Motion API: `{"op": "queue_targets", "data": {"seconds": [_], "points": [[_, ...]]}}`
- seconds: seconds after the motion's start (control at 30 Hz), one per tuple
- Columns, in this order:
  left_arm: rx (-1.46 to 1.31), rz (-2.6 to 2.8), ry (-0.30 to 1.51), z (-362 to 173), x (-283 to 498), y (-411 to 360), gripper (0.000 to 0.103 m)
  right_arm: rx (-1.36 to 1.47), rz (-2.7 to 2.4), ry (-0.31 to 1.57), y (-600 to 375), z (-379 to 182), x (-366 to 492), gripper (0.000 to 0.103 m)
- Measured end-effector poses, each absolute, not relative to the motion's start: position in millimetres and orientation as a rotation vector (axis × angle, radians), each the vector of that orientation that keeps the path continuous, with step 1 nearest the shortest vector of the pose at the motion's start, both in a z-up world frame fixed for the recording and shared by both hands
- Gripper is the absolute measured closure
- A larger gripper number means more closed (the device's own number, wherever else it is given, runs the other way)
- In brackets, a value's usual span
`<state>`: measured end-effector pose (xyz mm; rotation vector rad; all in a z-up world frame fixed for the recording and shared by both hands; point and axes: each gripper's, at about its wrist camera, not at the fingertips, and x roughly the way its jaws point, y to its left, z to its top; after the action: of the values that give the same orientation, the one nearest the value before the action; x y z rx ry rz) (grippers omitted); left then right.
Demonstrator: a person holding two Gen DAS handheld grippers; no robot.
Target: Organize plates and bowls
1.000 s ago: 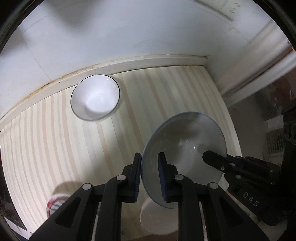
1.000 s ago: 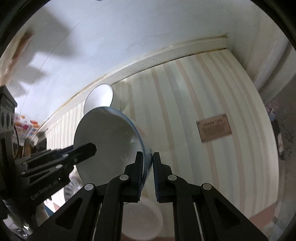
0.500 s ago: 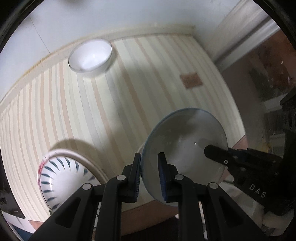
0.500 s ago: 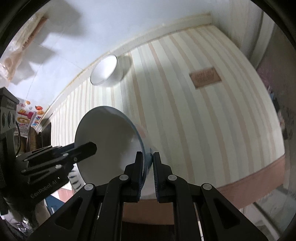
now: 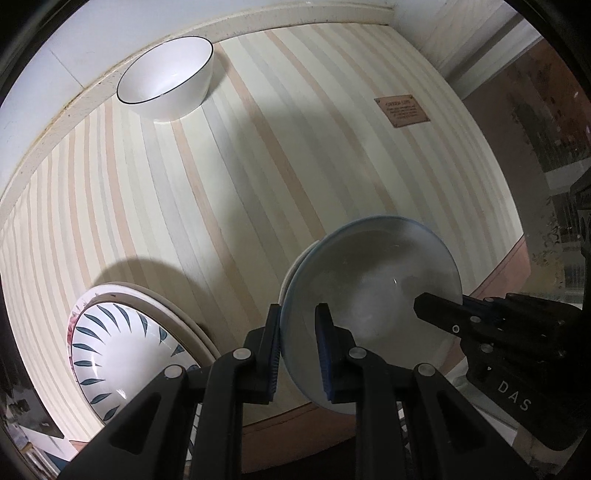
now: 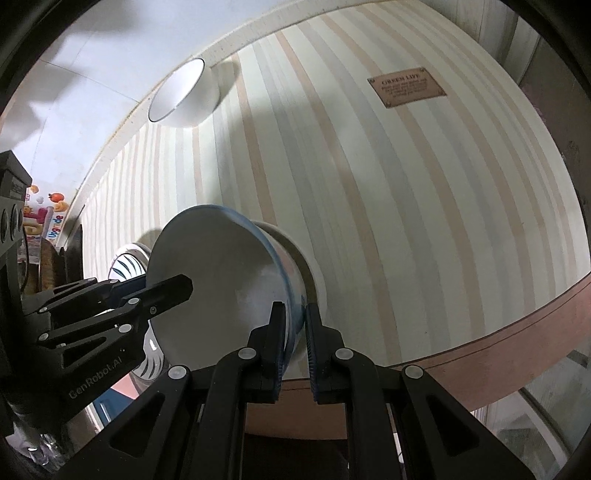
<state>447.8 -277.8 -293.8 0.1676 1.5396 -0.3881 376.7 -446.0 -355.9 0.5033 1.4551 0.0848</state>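
Observation:
A blue-rimmed white bowl (image 5: 373, 291) is held between both grippers, tilted above the striped table near its front edge. My left gripper (image 5: 297, 347) is shut on its left rim; my right gripper (image 6: 294, 339) is shut on its right rim (image 6: 284, 273). Each gripper shows in the other's view: the right gripper (image 5: 443, 314) and the left gripper (image 6: 173, 291). A white plate edge (image 5: 286, 280) shows just beneath the bowl. A white bowl with a dark rim (image 5: 166, 79) stands at the table's far edge, also in the right wrist view (image 6: 184, 92). A leaf-patterned bowl (image 5: 118, 354) sits on plates at front left.
The striped tablecloth (image 5: 258, 166) has a brown label (image 5: 402, 110) at far right. The wall (image 5: 92, 33) runs behind the table. The table's brown front edge (image 6: 498, 332) is close below the held bowl. Clutter stands off the left side (image 6: 40, 221).
Both grippers have pulled back and up from the far white bowl toward the table's front edge, carrying the blue-rimmed bowl. The leaf-patterned bowl has come into view.

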Motion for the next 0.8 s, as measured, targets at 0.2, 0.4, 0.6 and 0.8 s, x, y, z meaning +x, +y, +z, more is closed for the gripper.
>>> {"op": "queue_targets", "data": {"seconds": [0.2, 0.4, 0.6, 0.8], "points": [[0.186, -0.372, 1.551, -301.5, 450.4, -281.7, 0.087, 0.505, 0.09, 1.475, -444.6, -361.8, 381.4, 0.091], [0.215, -0.359, 1.551, -307.7, 449.9, -284.5, 0.087, 0.463, 0.087, 1.471, -439.0, -362.6, 384.8, 0.091], [0.212, -0.347, 1.558, -312.1, 451.2, -286.8, 0.087, 0.432, 0.085, 1.483, -436.8, -361.7, 390.4, 0.091], [0.205, -0.337, 1.559, -312.4, 451.3, -286.0, 0.087, 0.439, 0.074, 1.498, -438.7, -358.9, 394.5, 0.086]]}}
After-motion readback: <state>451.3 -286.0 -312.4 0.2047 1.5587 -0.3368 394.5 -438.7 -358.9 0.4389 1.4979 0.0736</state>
